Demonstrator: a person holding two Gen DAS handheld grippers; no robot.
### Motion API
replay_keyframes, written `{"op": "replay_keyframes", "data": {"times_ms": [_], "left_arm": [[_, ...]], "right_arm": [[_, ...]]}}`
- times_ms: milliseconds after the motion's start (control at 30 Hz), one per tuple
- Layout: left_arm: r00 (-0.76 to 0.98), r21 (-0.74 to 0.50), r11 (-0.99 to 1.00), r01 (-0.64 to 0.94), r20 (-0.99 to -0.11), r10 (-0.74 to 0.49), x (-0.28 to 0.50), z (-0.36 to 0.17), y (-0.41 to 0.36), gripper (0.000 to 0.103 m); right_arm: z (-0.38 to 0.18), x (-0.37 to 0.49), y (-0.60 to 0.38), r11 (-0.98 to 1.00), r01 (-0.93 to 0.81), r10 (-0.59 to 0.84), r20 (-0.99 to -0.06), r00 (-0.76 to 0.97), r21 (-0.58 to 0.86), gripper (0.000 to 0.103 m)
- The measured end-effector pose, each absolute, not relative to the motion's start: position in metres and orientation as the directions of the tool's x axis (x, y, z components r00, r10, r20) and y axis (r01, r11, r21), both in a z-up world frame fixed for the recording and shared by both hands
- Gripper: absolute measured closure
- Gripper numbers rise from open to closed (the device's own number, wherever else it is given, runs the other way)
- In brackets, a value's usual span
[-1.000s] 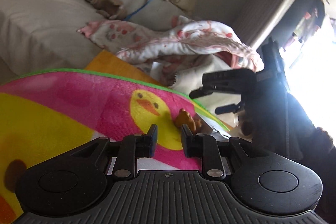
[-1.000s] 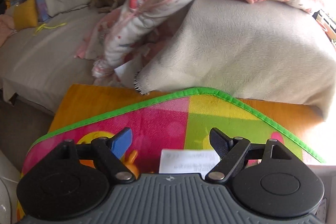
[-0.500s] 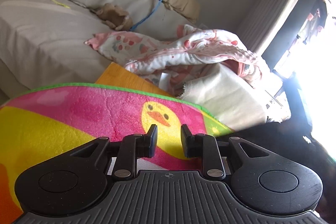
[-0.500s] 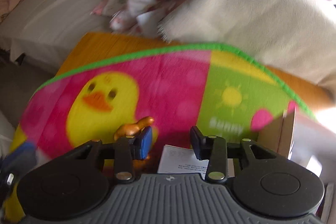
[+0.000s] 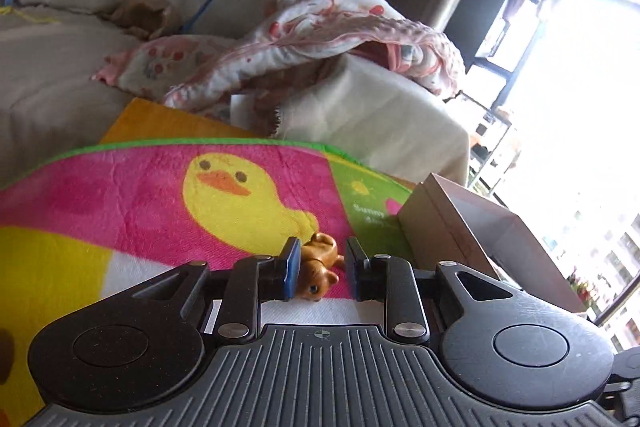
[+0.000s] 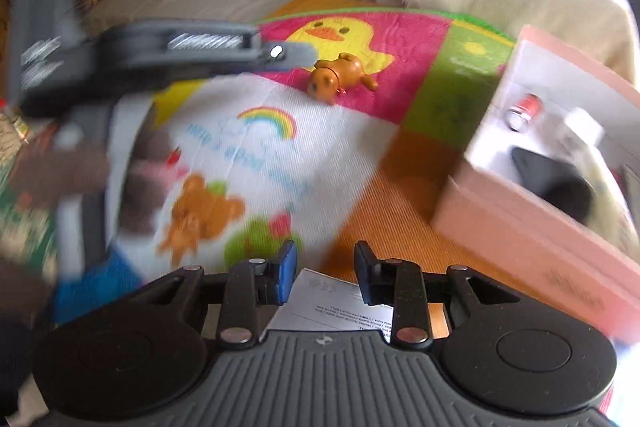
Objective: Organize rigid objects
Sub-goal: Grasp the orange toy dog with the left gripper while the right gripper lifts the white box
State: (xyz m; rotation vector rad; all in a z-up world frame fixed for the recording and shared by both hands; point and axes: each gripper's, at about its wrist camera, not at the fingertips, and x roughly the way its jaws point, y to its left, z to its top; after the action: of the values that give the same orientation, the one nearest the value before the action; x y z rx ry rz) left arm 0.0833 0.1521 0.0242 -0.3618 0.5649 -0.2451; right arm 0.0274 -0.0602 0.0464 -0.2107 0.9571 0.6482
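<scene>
A small brown toy dog [image 5: 318, 269] lies on the colourful duck blanket [image 5: 160, 195]. In the left wrist view it sits between the fingers of my left gripper [image 5: 320, 267], which is open around it, with gaps on both sides. In the right wrist view the dog [image 6: 340, 75] lies beside the left gripper's finger [image 6: 288, 53]. My right gripper [image 6: 325, 273] is open and empty, held above the orange mat [image 6: 384, 187]. A pink cardboard box [image 6: 520, 227] on the right holds a small can [image 6: 526, 109] and a dark object [image 6: 556, 179].
A white printed sheet with a rainbow and bear [image 6: 240, 163] lies on the blanket. A sofa [image 5: 60, 67] with cushions and a crumpled blanket [image 5: 320, 39] stands behind. The box [image 5: 460, 227] sits right of the left gripper. A bright window is at the far right.
My left gripper has moved down to the toy dog, which is now between its fingers. My right gripper has pulled back and up, bringing the box and the left gripper into view.
</scene>
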Motion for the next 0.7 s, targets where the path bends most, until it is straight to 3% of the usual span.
{"op": "replay_keyframes", "data": {"times_ms": [133,167,233,333,533,700], "left_arm": [[0.777,-0.191,0.968,0.165,-0.580,-0.247,0.103,0.026,0.126,0.076],[0.774,-0.149,0.975,0.163,-0.593,-0.220,0.106,0.026,0.122,0.075],[0.757,-0.074,0.983,0.166,-0.629,-0.175,0.113,0.022,0.113,0.073],[0.720,-0.056,0.984,0.169,-0.674,-0.163,0.126,0.015,0.106,0.072],[0.755,0.053,0.972,0.230,-0.639,-0.144,0.135,0.017,0.082,0.073],[0.742,0.038,0.958,0.286,-0.642,-0.196,0.125,0.019,0.071,0.074]], "right_arm": [[0.056,-0.007,-0.104,0.802,-0.590,0.451,-0.745,0.491,0.096,0.035],[0.059,-0.013,-0.116,0.808,-0.582,0.457,-0.724,0.516,0.095,0.033],[0.063,-0.024,-0.136,0.824,-0.559,0.456,-0.691,0.560,0.091,0.032],[0.065,-0.036,-0.165,0.845,-0.524,0.457,-0.655,0.602,0.108,0.030],[0.048,-0.054,-0.198,0.869,-0.480,0.440,-0.639,0.631,0.124,0.028],[0.036,-0.069,-0.209,0.879,-0.464,0.424,-0.622,0.658,0.109,0.024]]}}
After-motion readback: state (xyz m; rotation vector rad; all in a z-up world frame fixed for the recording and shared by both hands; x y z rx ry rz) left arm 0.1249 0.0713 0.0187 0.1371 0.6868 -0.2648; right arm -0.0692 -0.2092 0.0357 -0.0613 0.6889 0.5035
